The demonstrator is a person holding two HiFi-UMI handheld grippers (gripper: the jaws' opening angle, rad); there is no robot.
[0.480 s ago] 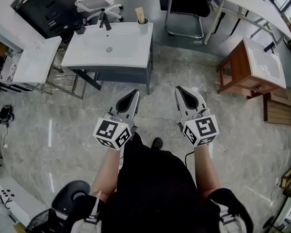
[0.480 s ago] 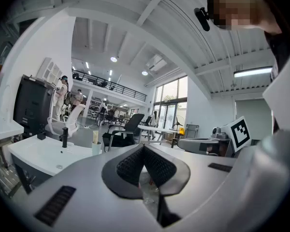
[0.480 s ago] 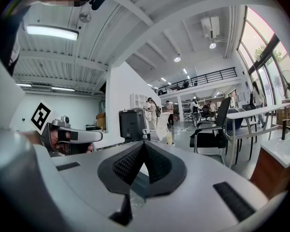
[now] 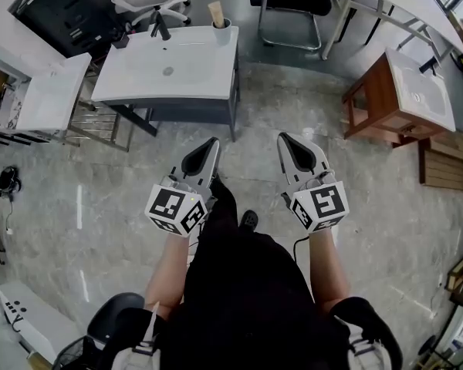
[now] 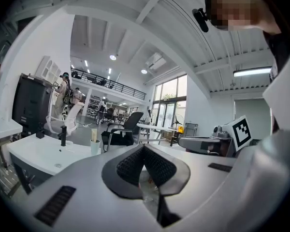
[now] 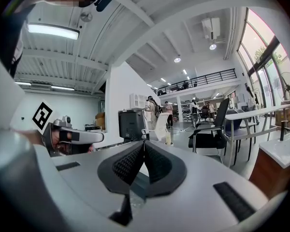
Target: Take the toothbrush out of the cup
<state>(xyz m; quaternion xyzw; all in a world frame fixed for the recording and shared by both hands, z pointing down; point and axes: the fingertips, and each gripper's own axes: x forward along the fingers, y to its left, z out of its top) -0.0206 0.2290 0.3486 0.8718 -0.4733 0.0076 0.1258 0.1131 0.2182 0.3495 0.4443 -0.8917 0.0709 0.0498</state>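
The toothbrush (image 4: 215, 11) stands in the cup (image 4: 223, 23) at the worktop's (image 4: 139, 83) 1 o'clock corner, lately shifted toward 12 o'clock in view. Left tongs (image 4: 211, 142) and right tongs (image 4: 284, 137), closed and empty, hang well short, so the approach looks unfinished.

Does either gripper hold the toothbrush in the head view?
No: the left gripper and right gripper are shut and empty; the toothbrush stands in the cup on the sink.

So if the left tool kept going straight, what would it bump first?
Nothing close. The left tool aims just right of the sink, missing the cup. The black chair behind looks first in line, though depth is hard to judge.
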